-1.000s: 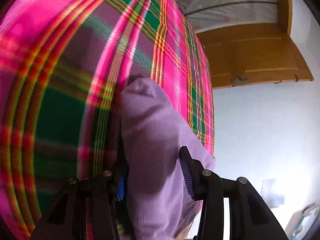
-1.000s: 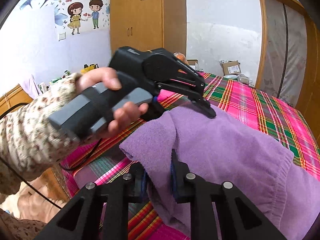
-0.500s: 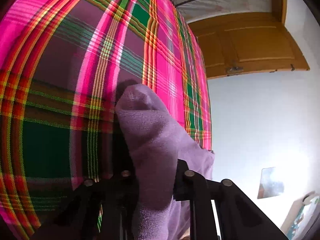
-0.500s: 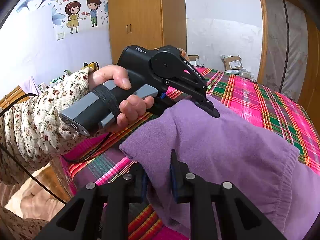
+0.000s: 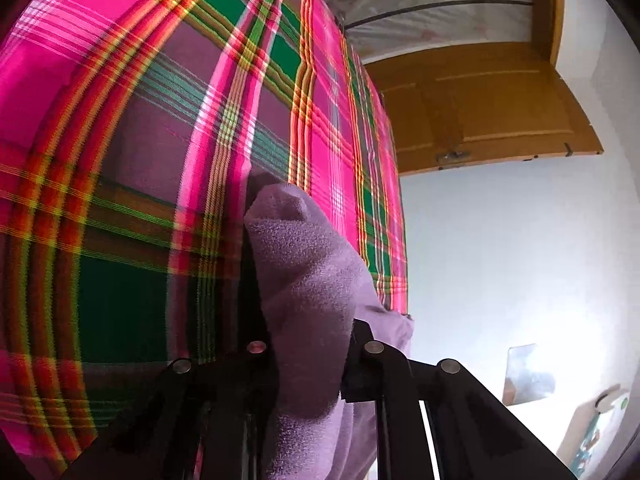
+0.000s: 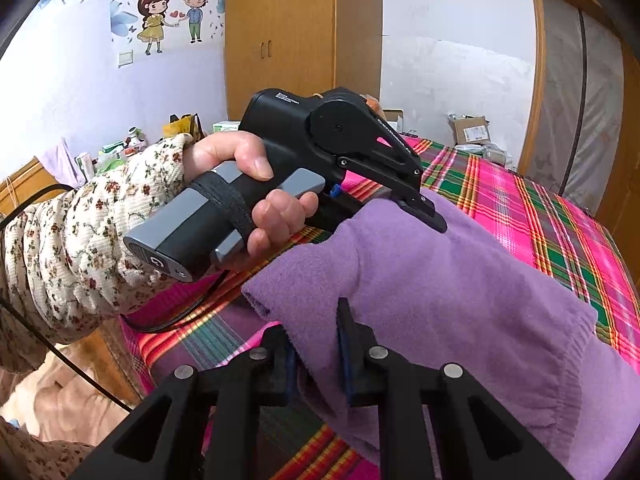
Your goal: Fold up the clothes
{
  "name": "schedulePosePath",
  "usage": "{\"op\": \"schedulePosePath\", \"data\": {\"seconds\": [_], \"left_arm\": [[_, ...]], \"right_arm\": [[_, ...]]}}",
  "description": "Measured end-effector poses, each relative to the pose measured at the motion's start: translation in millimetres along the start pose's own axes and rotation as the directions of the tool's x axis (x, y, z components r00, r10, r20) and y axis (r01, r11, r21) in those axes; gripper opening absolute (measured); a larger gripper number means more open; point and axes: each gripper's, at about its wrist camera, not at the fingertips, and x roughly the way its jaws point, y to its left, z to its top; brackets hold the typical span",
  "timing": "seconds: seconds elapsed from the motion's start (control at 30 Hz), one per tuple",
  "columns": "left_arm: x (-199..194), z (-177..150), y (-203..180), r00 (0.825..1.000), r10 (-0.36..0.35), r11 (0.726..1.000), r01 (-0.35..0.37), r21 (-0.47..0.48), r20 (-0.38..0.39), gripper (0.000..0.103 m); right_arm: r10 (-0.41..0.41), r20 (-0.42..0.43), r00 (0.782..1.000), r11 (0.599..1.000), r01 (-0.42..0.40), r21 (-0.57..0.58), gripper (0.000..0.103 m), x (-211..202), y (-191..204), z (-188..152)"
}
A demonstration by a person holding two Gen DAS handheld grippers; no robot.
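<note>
Left gripper: jaws drawn narrow and clamped on a thick bunched fold of the purple fleece garment, which bulges up between the two black fingers and hangs down below them. In the right wrist view the same left gripper is seen from outside, its black fingers pressing into the top edge of the garment. Right gripper: jaws narrow, pinching a corner edge of the purple fleece garment between blue-padded fingers. The garment is held between the two grippers and drapes to the right over the bed, an elasticated cuff or hem visible at its right side. The plaid bedspread, pink, green and purple with red and yellow lines, lies under the garment and fills the left half of the left wrist view. A hand in a floral sleeve grips the grey-and-black handle of the left gripper, a strap around the handle; a black cable trails below it. Beyond the bed: a wooden wardrobe, a cartoon wall sticker, cardboard boxes near a wood-framed sliding door, and cluttered small items at the left wall, too small to identify.
</note>
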Motion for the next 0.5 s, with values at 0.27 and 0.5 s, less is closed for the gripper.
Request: {"op": "schedulePosePath", "data": {"seconds": [0.27,0.5], "left_arm": [[-28.9,-7.8,4.6,0.999,0.020,1.000,-0.021,0.011,0.041,0.016],[-69.8,-15.7,19.6,0.995,0.055,0.998,-0.055,0.003,0.087,0.016]], "right_arm": [[0.049,-0.014,0.999,0.999,-0.049,-0.023,0.017,5.5,22.1,5.1],[0.104,-0.020,0.994,0.992,-0.105,-0.066,0.017,13.5,43.9,14.5]]}}
